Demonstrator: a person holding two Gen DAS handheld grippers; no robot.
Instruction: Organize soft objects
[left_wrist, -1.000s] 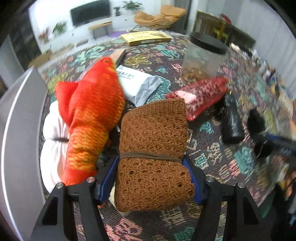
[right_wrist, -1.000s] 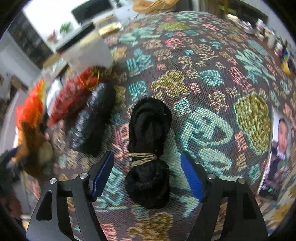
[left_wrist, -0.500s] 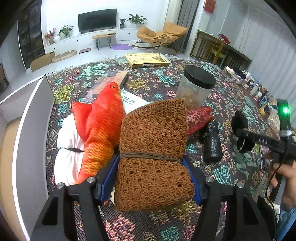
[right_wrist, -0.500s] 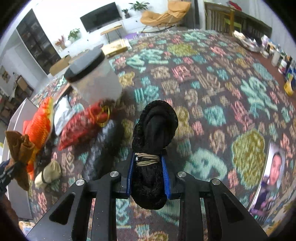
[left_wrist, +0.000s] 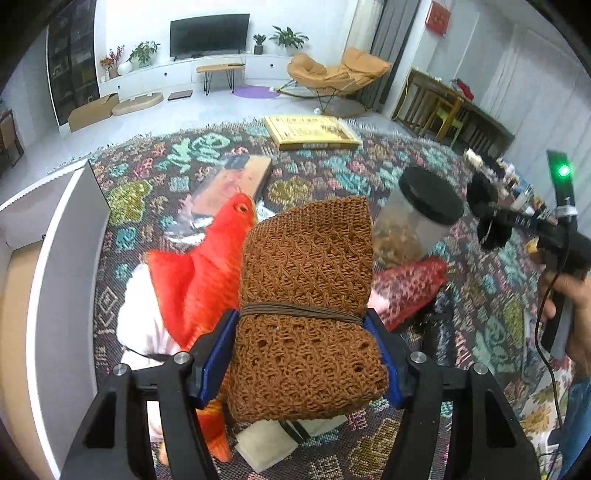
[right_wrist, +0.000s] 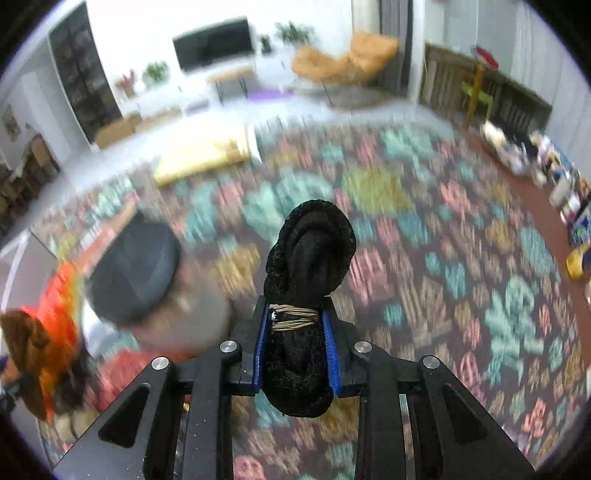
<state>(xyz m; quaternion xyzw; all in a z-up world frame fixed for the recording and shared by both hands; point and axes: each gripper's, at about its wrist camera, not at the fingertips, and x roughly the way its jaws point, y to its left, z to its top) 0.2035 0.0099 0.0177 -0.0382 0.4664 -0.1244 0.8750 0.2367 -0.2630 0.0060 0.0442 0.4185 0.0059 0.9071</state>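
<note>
The brown knit bundle (left_wrist: 306, 317), tied with a band, sits clamped between the left gripper's (left_wrist: 301, 354) blue fingers (left_wrist: 216, 354), raised over the orange fish toy (left_wrist: 201, 280) and white cloth (left_wrist: 135, 328). The black fuzzy bundle (right_wrist: 306, 280) is squeezed tight in the right gripper's (right_wrist: 295, 350) fingers, clear of the patterned bench (right_wrist: 461, 288). A black-lidded jar (left_wrist: 417, 221) holding brownish bits stands far right; a white bin wall (left_wrist: 62, 266) edges the left.

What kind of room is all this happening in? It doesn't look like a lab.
Most likely a home living room. A television stands on a low white cabinet, a tan lounge chair sits nearby, and potted plants line the wall behind the patterned tablecloth.
</note>
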